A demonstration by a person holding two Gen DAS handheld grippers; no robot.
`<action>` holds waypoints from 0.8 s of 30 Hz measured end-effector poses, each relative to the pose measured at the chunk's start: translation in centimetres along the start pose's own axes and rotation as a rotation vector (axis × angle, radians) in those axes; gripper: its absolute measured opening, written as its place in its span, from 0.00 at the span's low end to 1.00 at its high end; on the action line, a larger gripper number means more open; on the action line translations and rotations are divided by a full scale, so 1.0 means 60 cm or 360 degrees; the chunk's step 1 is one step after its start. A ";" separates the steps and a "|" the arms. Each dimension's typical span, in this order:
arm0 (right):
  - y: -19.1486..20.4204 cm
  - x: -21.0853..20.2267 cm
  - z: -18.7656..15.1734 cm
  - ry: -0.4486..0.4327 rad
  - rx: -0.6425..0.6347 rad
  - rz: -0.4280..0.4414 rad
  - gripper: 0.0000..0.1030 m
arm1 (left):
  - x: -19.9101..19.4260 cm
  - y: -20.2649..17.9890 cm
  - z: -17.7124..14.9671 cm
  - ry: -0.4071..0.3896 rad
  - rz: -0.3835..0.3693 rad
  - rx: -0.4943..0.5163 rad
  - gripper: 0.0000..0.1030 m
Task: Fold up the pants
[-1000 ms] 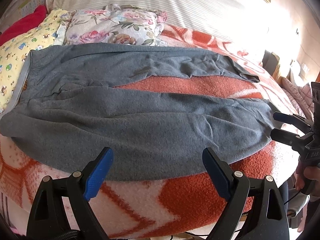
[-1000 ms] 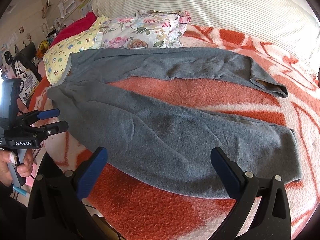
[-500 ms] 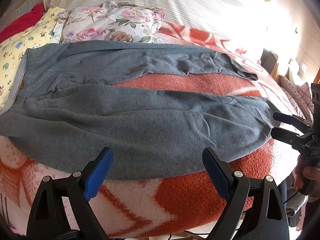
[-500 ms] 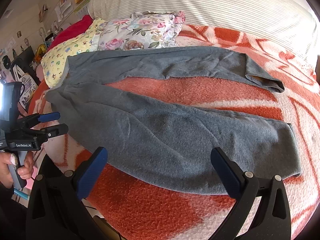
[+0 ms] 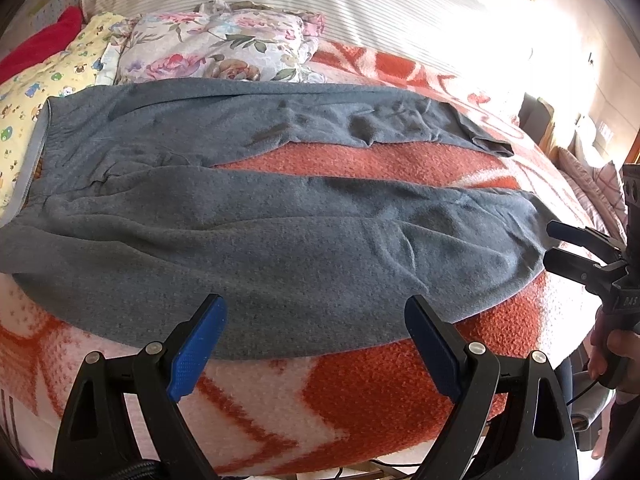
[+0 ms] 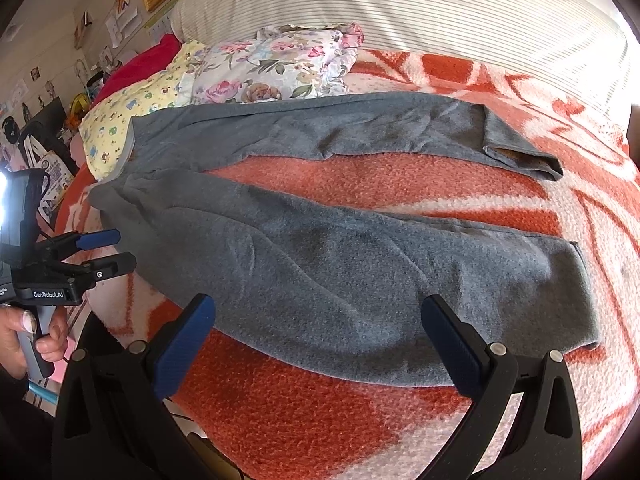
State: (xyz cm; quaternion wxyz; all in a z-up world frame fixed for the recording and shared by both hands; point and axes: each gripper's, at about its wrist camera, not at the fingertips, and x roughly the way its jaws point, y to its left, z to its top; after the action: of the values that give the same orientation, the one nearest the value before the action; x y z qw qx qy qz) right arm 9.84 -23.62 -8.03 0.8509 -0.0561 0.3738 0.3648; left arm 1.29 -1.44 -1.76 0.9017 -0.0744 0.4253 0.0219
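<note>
- Left wrist view: the grey pants (image 5: 280,216) lie spread flat on the bed's orange-and-white blanket (image 5: 360,392), waistband to the left and both legs running right with a strip of blanket showing between them. Laid out like this, they look ready for a first fold, likely one leg over the other.
- The left gripper (image 5: 316,344) hovers at the near edge of the closer leg with its jaws wide apart and nothing between them; it seems lined up to take hold of that edge.
- At the right edge of this view the right gripper (image 5: 560,244) sits near the cuff end of the closer leg, a hand (image 5: 612,348) on its handle; its jaws stand apart and hold nothing.
- Right wrist view: the right gripper (image 6: 320,344) faces the closer leg near its cuff, jaws apart, clear of the cloth. The far leg's cuff (image 6: 520,152) is turned over on itself, which may need smoothing.
- The left gripper (image 6: 104,252) shows at the left edge, beside the hip of the pants (image 6: 320,264).
- A floral pillow (image 6: 276,64) and a yellow printed pillow (image 6: 136,112) lie just behind the waistband, the yellow one touching it; a red cushion (image 6: 140,64) sits behind. They crowd the far side but do not block the near leg.
</note>
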 end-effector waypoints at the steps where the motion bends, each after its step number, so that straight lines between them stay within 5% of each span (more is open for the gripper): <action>1: -0.001 0.000 -0.001 -0.0001 0.0003 0.0001 1.00 | 0.001 -0.002 0.000 0.0003 -0.0004 0.0002 0.89; 15: -0.024 -0.006 -0.007 -0.0041 0.0078 0.0006 1.00 | 0.011 -0.014 0.007 0.0021 -0.0051 0.0041 0.89; 24: -0.097 -0.035 -0.023 -0.0151 0.0334 -0.0007 1.00 | 0.029 -0.020 0.015 0.0065 -0.0112 0.0048 0.89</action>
State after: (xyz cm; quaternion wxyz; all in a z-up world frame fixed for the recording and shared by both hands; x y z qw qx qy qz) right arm 11.89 -29.59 -8.62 0.8696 0.0498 0.3690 0.3242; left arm 3.21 -2.52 -2.42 0.8941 -0.0761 0.4410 -0.0176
